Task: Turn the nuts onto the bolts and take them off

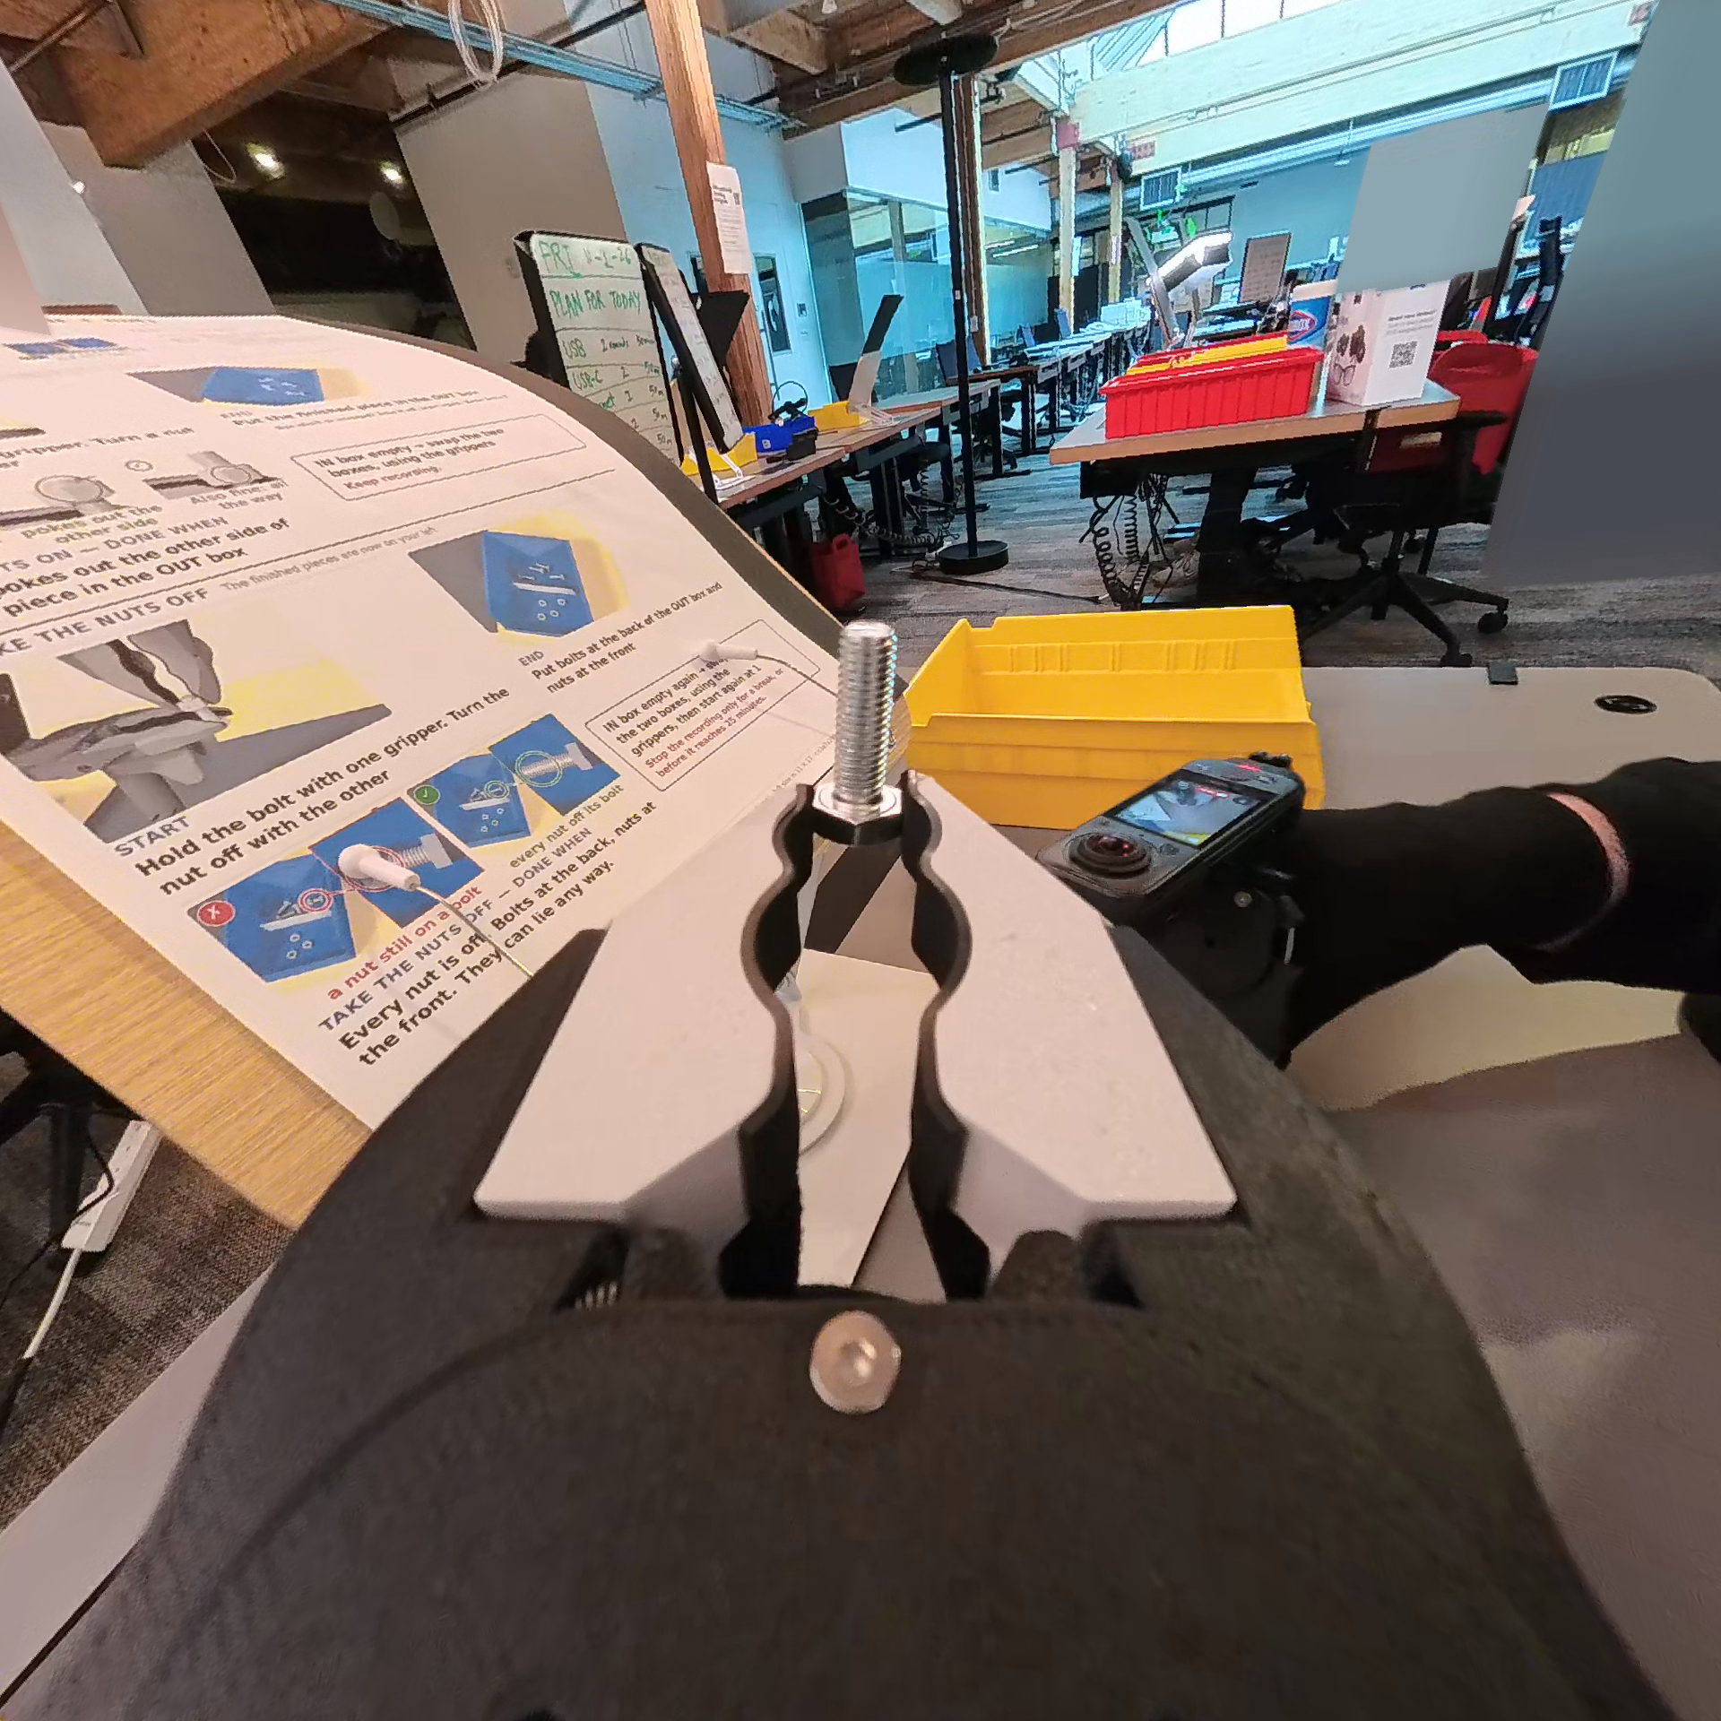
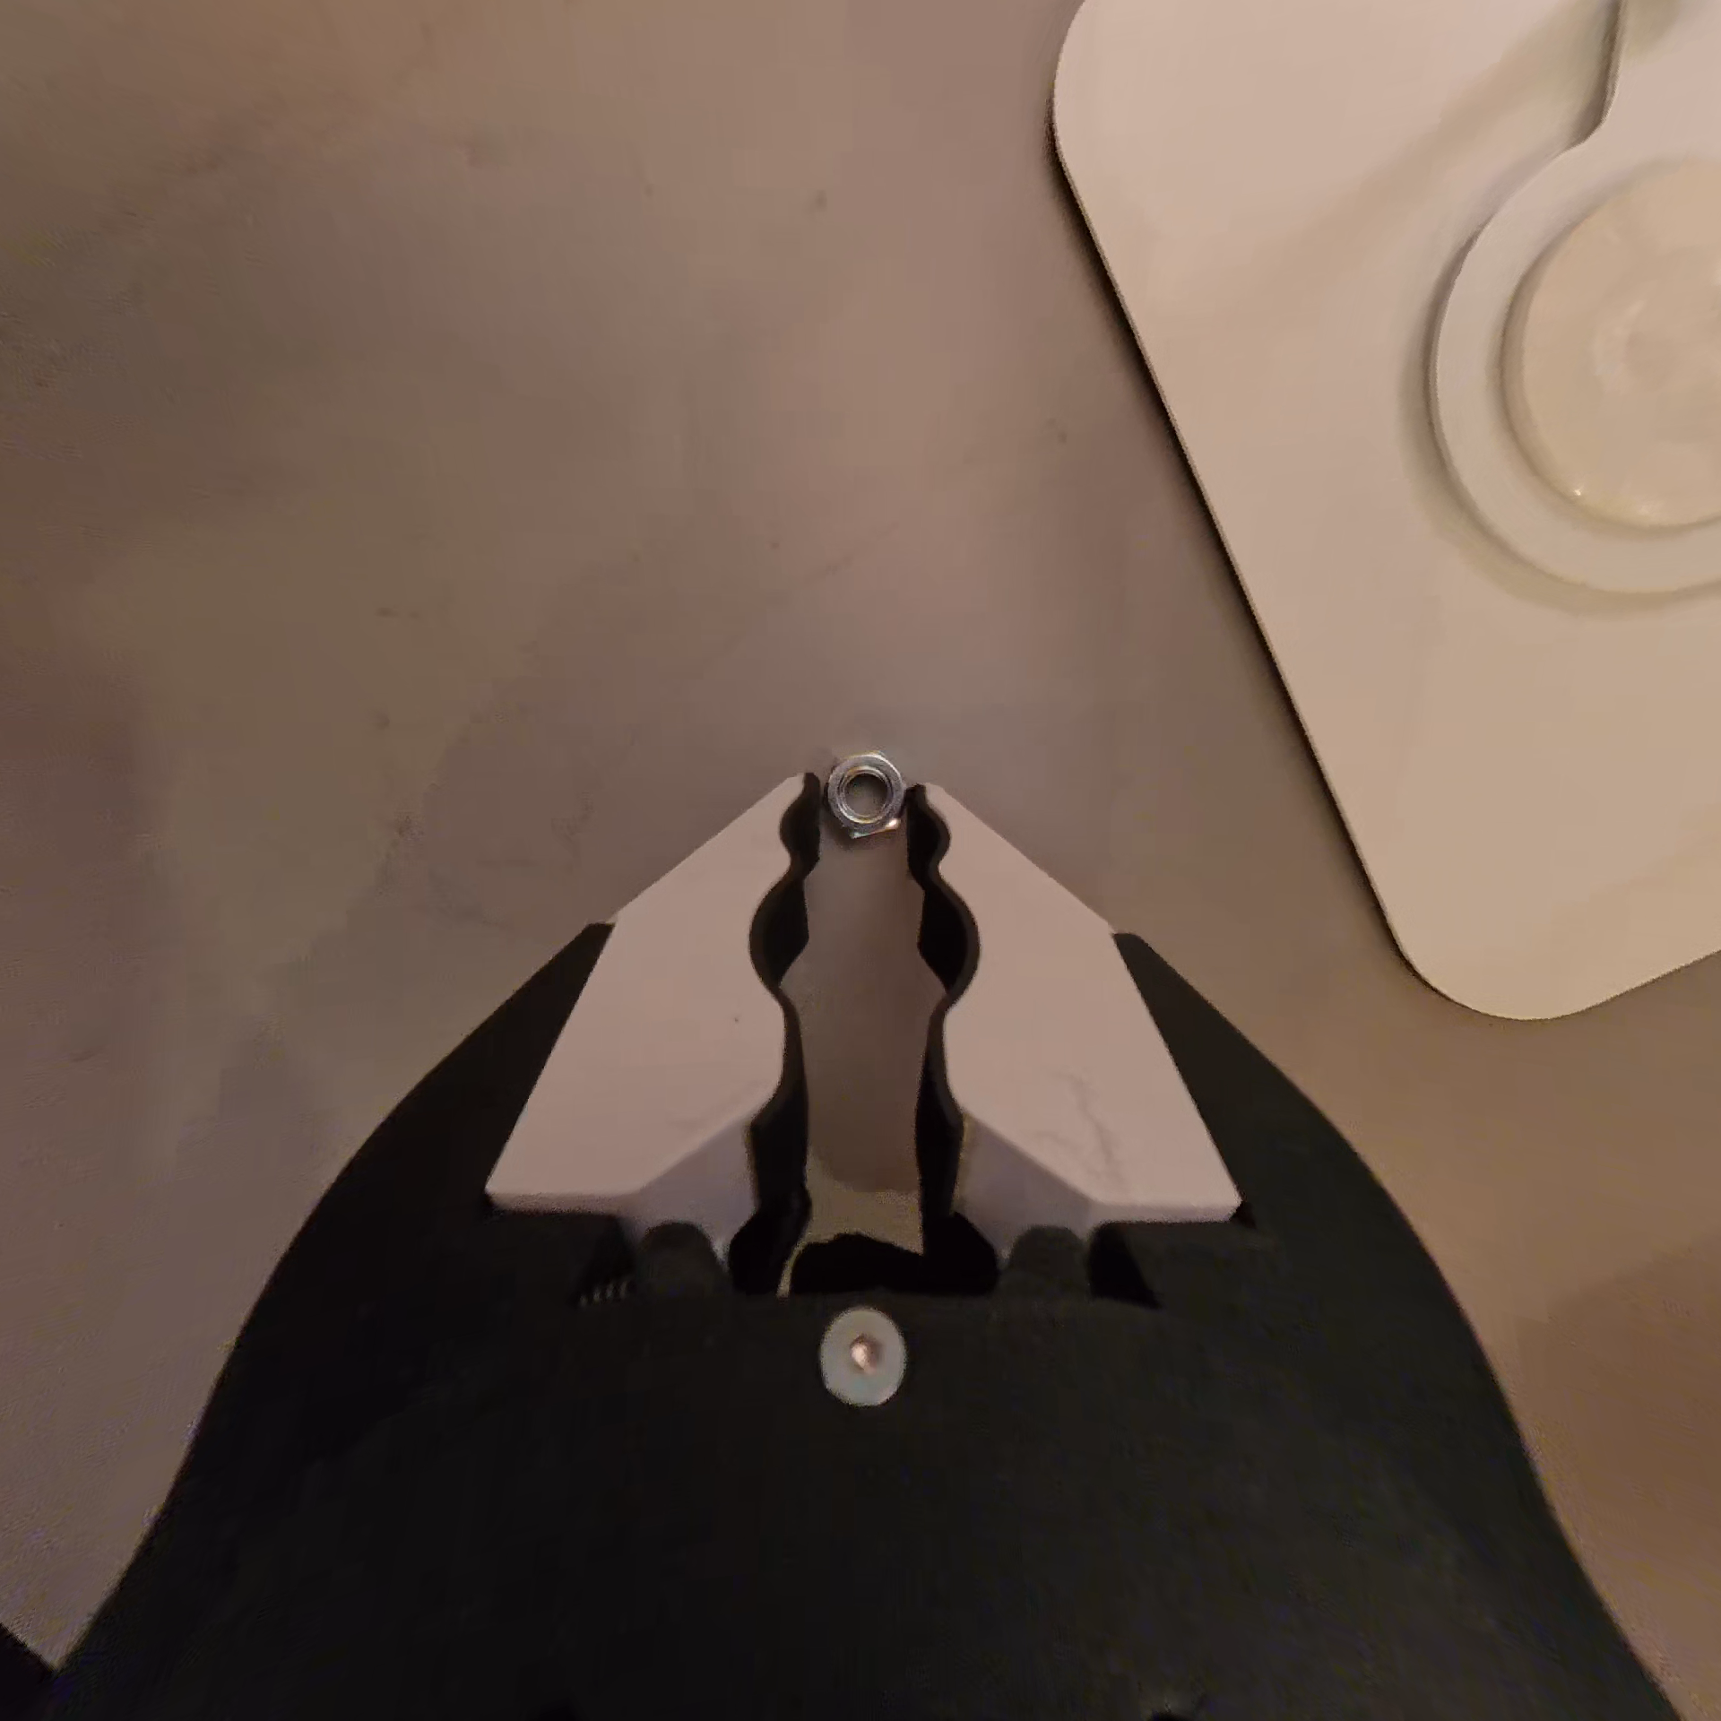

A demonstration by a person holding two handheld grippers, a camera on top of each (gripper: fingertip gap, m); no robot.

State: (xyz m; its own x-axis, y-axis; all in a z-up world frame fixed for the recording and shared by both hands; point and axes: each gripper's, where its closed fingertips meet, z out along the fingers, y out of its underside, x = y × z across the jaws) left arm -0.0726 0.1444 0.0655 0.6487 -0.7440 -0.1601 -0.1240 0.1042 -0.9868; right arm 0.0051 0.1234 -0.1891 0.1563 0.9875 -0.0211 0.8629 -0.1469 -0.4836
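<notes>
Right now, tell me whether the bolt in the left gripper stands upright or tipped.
Upright. The bolt points straight up, with its hex head pinched at the tips of the left gripper.

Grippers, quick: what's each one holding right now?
Left gripper: closed on the bolt, thread pointing up.
Right gripper: closed on a nut.

- We count one bolt (image 1: 864,717), upright.
- We count one nut (image 2: 862,799) in the right wrist view; the hex piece at the bolt's base may be its head or a nut, we cannot tell.
- We count one yellow bin (image 1: 1117,708) close by.
- We count two hand-held grippers (image 1: 855,819) (image 2: 862,808).
- We count one instruction sheet (image 1: 326,652).
- We count one white pad (image 2: 1397,559).
</notes>
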